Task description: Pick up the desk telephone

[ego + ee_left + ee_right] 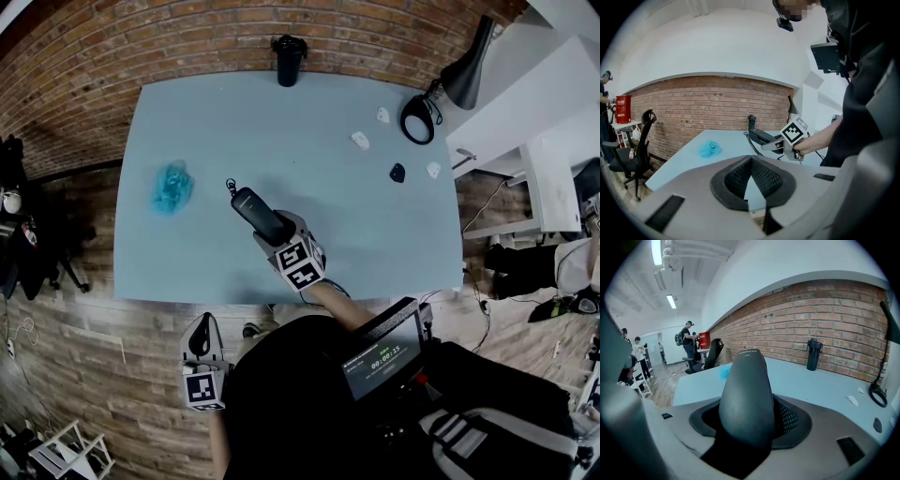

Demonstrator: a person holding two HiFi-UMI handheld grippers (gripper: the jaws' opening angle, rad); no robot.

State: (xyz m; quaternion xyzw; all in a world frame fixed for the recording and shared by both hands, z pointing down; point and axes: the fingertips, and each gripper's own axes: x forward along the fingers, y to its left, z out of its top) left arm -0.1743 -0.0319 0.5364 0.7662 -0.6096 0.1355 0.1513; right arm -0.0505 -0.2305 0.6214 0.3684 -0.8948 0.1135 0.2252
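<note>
Table [309, 122]: pale blue top, set against a brick wall.

1. Crumpled blue item [172, 187]: lay on the left part of the table, well apart from everything else.
2. Left gripper [200, 330]: held off the near edge of the table, over the floor. Jaw tips stood together and nothing was between them.
3. Telephone handset [251, 204]: black, near the middle of the table and raised clear of its surface. Its far end pointed toward the back left. A coiled cord [751, 143] hung from that far end.
4. Right gripper [274, 228]: jaws stood fairly wide and were clamped on the near end of the telephone handset.
5. Black bottle [289, 59]: upright at the back edge by the wall.
6. Small white pieces [360, 140] and one small black piece [397, 172]: scattered over the right rear part of the table.
7. Desk lamp [441, 94]: black, at the right rear corner.
</note>
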